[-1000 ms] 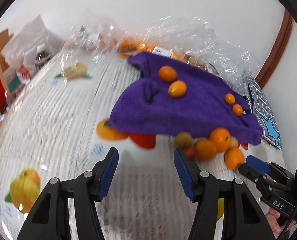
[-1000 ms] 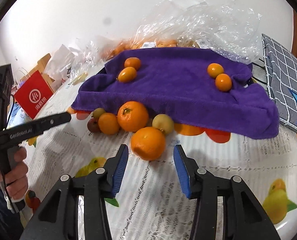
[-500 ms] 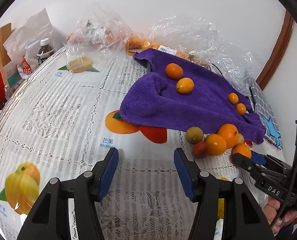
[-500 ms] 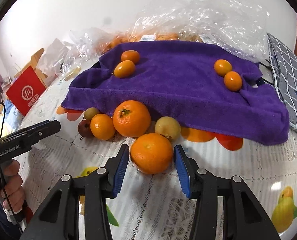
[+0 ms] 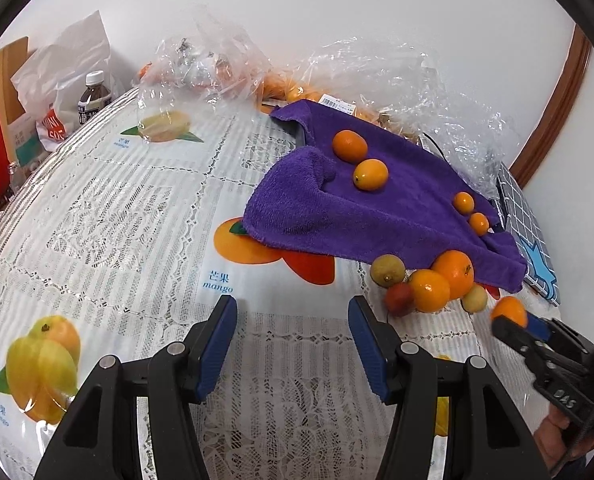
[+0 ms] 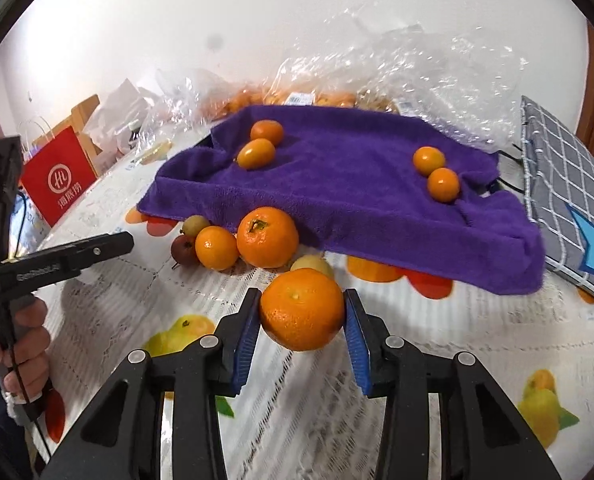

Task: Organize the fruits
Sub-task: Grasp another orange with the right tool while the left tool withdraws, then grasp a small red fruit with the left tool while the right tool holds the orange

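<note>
My right gripper [image 6: 301,314] is shut on a large orange [image 6: 301,309], both blue pads touching its sides, just above the tablecloth. Behind it lie a bigger orange [image 6: 267,237], a smaller orange [image 6: 216,247], a dark red fruit [image 6: 182,249] and two yellow-green fruits [image 6: 195,225] at the front edge of a purple towel [image 6: 337,196]. Several small oranges [image 6: 436,160] rest on the towel. My left gripper [image 5: 292,312] is open and empty over the bare cloth, left of the fruit pile [image 5: 427,288]. The held orange also shows in the left wrist view [image 5: 509,312].
Clear plastic bags [image 6: 397,64] with more oranges lie behind the towel. A grey checked cushion [image 6: 565,184] lies to the right. A red paper bag [image 6: 59,176], a white bag and a bottle [image 5: 94,96] stand at the far left table edge.
My right gripper moved forward around the large orange and shut on it. My left gripper drew back a little and stayed open.
</note>
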`<action>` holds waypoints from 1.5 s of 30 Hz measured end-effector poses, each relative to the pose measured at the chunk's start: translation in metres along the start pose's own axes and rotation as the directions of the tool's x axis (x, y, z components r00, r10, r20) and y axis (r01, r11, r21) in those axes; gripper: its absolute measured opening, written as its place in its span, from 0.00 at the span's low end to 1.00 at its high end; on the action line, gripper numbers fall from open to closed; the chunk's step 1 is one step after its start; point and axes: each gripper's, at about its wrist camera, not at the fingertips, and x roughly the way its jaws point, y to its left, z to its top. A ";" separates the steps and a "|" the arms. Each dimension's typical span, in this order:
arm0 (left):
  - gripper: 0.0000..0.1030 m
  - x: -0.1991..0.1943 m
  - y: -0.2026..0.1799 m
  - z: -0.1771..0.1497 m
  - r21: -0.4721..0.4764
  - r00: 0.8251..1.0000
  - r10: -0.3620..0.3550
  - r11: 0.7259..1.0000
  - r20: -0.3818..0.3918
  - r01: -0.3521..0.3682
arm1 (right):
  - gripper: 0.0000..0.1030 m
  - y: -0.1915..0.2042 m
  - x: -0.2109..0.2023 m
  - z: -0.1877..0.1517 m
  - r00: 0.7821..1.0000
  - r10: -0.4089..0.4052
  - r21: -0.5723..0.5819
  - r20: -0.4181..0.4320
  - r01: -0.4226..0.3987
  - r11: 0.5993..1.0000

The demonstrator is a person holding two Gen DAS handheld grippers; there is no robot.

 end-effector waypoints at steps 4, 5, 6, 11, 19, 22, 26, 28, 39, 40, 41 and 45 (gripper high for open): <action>0.54 0.000 0.001 0.000 -0.005 1.000 -0.002 1.000 0.000 0.002 | 0.39 -0.008 -0.014 -0.007 1.000 -0.008 -0.001 0.004 0.008 1.000; 0.54 0.000 0.001 0.000 -0.006 1.000 -0.002 1.000 0.000 0.002 | 0.39 -0.010 -0.018 -0.009 1.000 -0.016 -0.002 0.004 0.016 1.000; 0.54 -0.001 0.001 0.000 -0.006 1.000 -0.002 1.000 0.001 0.002 | 0.39 -0.012 -0.021 -0.012 1.000 -0.021 0.002 0.007 0.021 1.000; 0.54 -0.002 -0.001 0.000 0.004 1.000 -0.025 1.000 0.004 0.025 | 0.39 -0.028 -0.034 -0.023 0.999 -0.045 0.042 0.021 0.044 0.998; 0.53 -0.002 -0.026 -0.007 0.072 0.991 -0.128 0.989 -0.024 0.129 | 0.39 -0.055 -0.054 -0.034 0.995 -0.088 0.102 0.053 0.082 0.991; 0.51 0.001 -0.041 -0.008 0.089 0.989 -0.146 0.985 -0.022 0.147 | 0.39 -0.062 -0.059 -0.038 0.993 -0.094 0.121 0.066 0.086 0.989; 0.42 0.012 -0.054 -0.003 0.094 0.992 -0.117 0.988 -0.048 0.121 | 0.39 -0.070 -0.062 -0.043 0.993 -0.095 0.144 0.068 0.084 0.986; 0.38 0.019 -0.058 -0.001 0.101 0.995 -0.081 0.991 -0.060 0.087 | 0.39 -0.073 -0.064 -0.043 0.993 -0.096 0.148 0.073 0.084 0.985; 0.35 0.033 -0.070 0.003 0.181 0.996 -0.036 0.982 -0.078 0.050 | 0.39 -0.079 -0.065 -0.046 0.993 -0.080 0.170 0.083 0.065 0.983; 0.35 0.032 -0.069 0.003 0.178 0.996 -0.040 0.983 -0.078 0.053 | 0.39 -0.079 -0.065 -0.046 0.993 -0.079 0.169 0.082 0.064 0.984; 0.35 0.032 -0.068 0.002 0.177 0.996 -0.044 0.983 -0.078 0.057 | 0.39 -0.078 -0.064 -0.046 0.994 -0.077 0.168 0.081 0.063 0.984; 0.26 0.031 -0.066 0.001 0.181 0.994 -0.077 0.979 -0.078 0.091 | 0.39 -0.077 -0.062 -0.045 0.994 -0.073 0.166 0.076 0.059 0.984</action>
